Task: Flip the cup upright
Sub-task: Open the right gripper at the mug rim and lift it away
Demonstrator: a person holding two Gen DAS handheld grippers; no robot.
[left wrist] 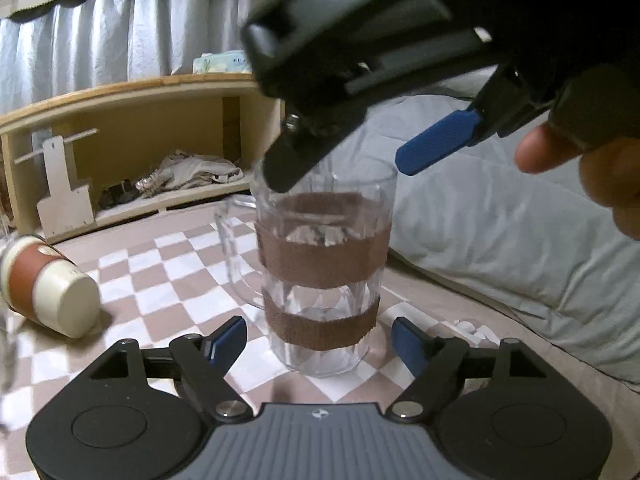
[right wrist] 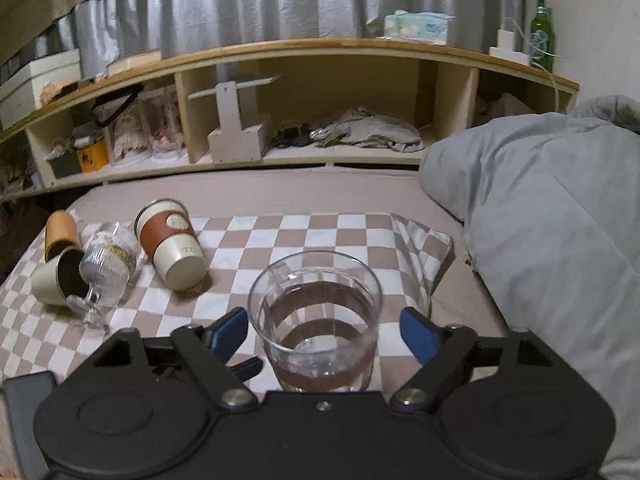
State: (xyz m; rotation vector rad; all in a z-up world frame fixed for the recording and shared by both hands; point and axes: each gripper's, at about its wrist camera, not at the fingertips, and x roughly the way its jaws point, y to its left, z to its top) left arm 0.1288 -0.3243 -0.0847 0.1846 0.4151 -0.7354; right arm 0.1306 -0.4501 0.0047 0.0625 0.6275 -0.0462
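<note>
A clear glass mug point(left wrist: 320, 272) with two brown bands and a side handle stands upright on the checkered cloth point(left wrist: 168, 280). My left gripper point(left wrist: 320, 340) is open, its blue-padded fingers either side of the mug's base, apart from it. My right gripper point(left wrist: 344, 160) hovers open above the mug's rim in the left wrist view. In the right wrist view the mug point(right wrist: 316, 320) sits between and below the open right gripper point(right wrist: 322, 332), mouth up.
A cream cup with a brown sleeve point(right wrist: 170, 246) lies on its side on the cloth, also in the left wrist view point(left wrist: 48, 284). A stemmed glass point(right wrist: 106, 268), a cream mug point(right wrist: 56, 280) and a wooden tumbler point(right wrist: 60, 232) lie at the left. Grey duvet point(right wrist: 552, 220) right; wooden shelf point(right wrist: 320, 52) behind.
</note>
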